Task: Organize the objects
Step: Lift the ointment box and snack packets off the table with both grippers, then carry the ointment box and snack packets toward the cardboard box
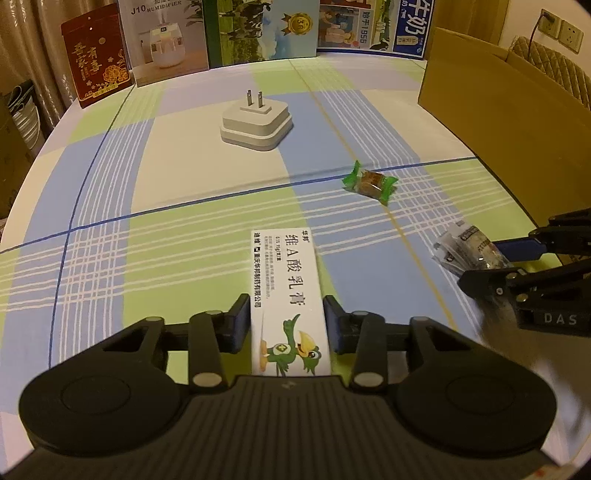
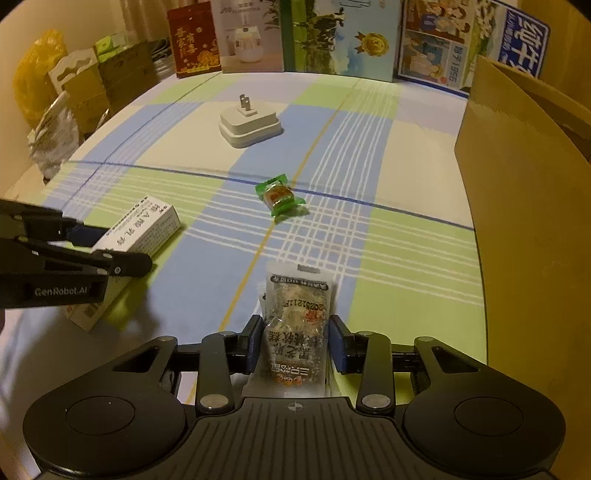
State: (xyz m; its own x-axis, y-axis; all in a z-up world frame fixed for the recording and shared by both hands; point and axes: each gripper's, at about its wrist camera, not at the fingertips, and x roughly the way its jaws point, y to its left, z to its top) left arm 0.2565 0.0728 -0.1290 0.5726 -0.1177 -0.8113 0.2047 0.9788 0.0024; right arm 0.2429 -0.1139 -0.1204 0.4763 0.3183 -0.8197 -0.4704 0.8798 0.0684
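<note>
In the left wrist view, the left gripper [image 1: 288,319] is clamped on a white ointment box [image 1: 286,295] at lower centre, its blue pads against the box's long sides. In the right wrist view, the right gripper [image 2: 295,343] grips a clear snack packet [image 2: 295,325] at lower centre. On the checked bench [image 1: 177,177], a green-wrapped candy [image 1: 370,182] lies right of centre, and a white plug adapter [image 1: 256,123] sits prongs up in the upper middle. A cardboard box [image 1: 480,88] stands at the upper right, with printed cartons [image 1: 258,29] lined along the top edge.
</note>
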